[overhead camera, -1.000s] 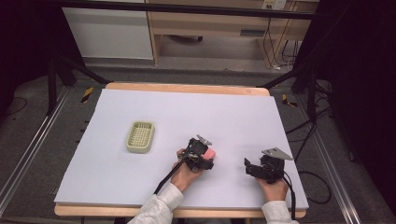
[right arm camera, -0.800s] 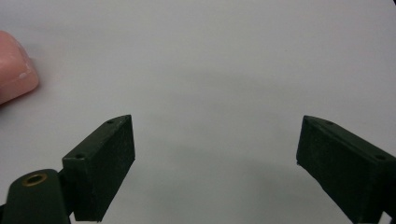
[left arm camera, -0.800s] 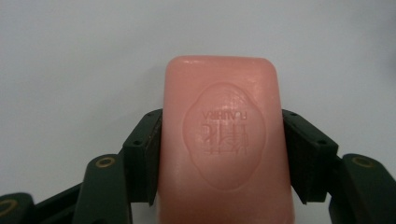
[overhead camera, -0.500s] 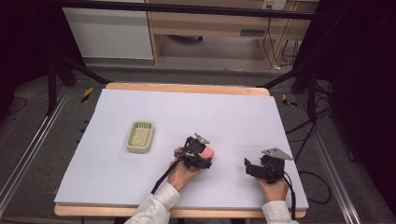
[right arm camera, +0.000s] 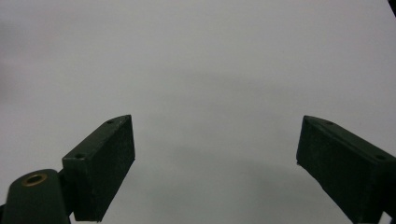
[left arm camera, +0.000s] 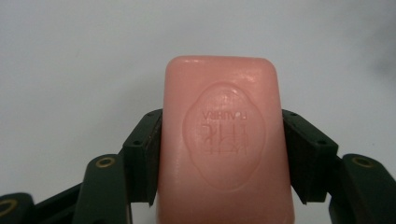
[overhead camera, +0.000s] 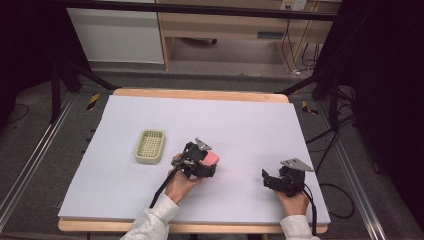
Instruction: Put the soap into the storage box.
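A pink bar of soap with an embossed oval stamp sits between both black pads of my left gripper, which is shut on it. From above, the left gripper holds the soap a little above the white table top, right of a pale green soap dish. My right gripper rests near the table's front right, pointing left. In the right gripper view its jaws stand wide apart with bare white surface between them.
The white table top has a wooden edge at front and back. Black stand legs and cables lie on the floor to both sides. A wooden shelf unit stands behind the table.
My left gripper has lifted and shifted left toward the green dish with the soap in it. The right gripper has stayed where it was.
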Tool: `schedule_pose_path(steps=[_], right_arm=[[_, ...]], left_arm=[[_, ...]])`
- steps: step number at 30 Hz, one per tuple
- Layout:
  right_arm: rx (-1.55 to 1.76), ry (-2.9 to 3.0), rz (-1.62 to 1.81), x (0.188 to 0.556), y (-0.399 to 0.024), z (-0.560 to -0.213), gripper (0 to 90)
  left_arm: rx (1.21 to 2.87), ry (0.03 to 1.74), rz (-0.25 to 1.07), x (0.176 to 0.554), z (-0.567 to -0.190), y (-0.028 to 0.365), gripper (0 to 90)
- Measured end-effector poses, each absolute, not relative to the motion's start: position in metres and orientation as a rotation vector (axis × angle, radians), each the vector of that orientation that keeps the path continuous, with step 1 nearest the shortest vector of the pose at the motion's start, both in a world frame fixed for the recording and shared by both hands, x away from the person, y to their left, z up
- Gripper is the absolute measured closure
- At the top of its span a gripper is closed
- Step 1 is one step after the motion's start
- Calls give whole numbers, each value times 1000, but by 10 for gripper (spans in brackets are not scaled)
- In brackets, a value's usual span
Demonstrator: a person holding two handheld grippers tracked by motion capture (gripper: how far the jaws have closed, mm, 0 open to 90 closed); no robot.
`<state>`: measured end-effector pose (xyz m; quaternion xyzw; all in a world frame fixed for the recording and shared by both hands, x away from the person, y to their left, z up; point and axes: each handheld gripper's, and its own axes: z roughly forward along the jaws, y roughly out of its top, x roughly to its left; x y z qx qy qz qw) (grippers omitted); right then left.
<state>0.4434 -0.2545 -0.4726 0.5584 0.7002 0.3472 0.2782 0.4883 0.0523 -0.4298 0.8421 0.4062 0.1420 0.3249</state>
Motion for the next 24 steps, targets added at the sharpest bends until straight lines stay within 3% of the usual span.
schedule_pose_path(steps=[24], right_arm=[[1500,1878,931,443,-255,-473,118]], left_arm=[[2149,1119,437,484,-408,112,370]])
